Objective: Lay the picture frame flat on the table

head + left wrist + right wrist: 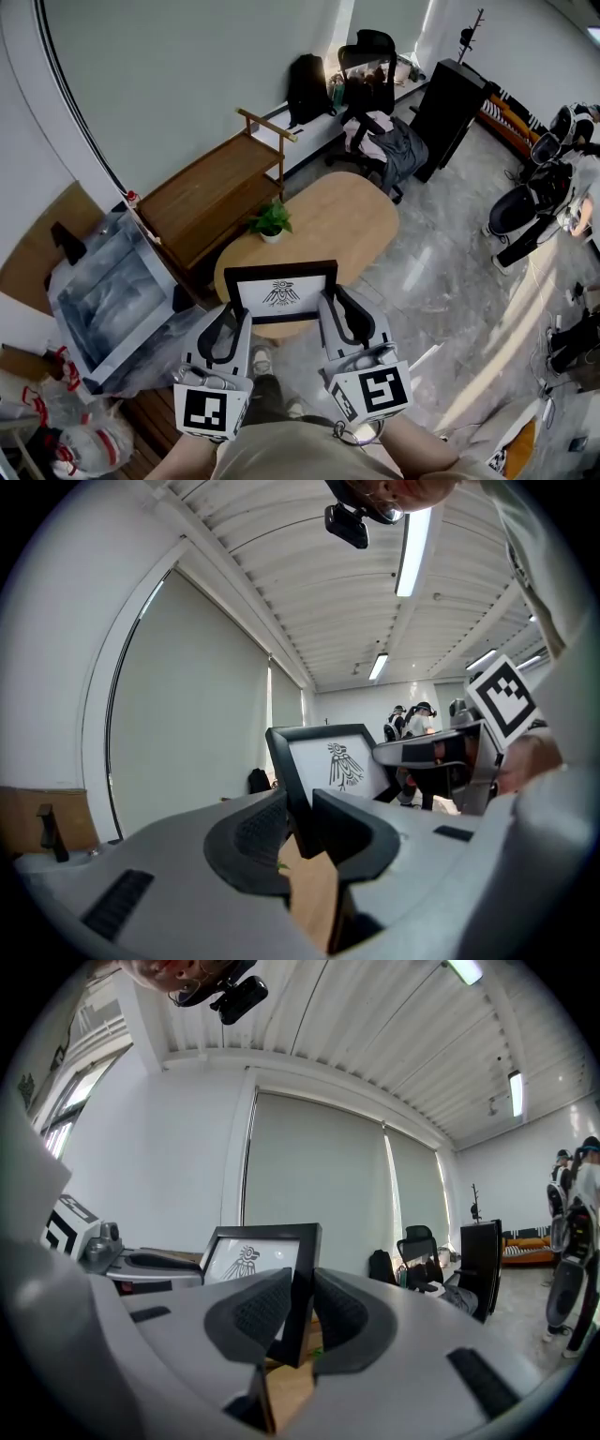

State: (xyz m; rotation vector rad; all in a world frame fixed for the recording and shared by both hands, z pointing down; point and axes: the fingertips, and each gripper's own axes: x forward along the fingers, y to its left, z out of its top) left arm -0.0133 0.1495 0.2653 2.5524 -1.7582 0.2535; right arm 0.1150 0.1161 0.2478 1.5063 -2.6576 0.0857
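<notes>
The picture frame (281, 292), black with a white mat and a bird drawing, is tilted up over the near end of the oval wooden table (347, 220). My left gripper (234, 323) is shut on the frame's left side bar (295, 799). My right gripper (336, 314) is shut on its right side bar (302, 1302). In the left gripper view the picture frame (333, 761) faces the camera, with the right gripper behind it. In the right gripper view the picture frame (258, 1255) shows its bird print too.
A small potted plant (271, 222) stands on the table just beyond the frame. A wooden shelf cart (220, 192) is to the left, a grey bin (112, 295) nearer left. An office chair (375, 103) and a dark cabinet (450, 112) stand beyond the table. People stand at far right (562, 178).
</notes>
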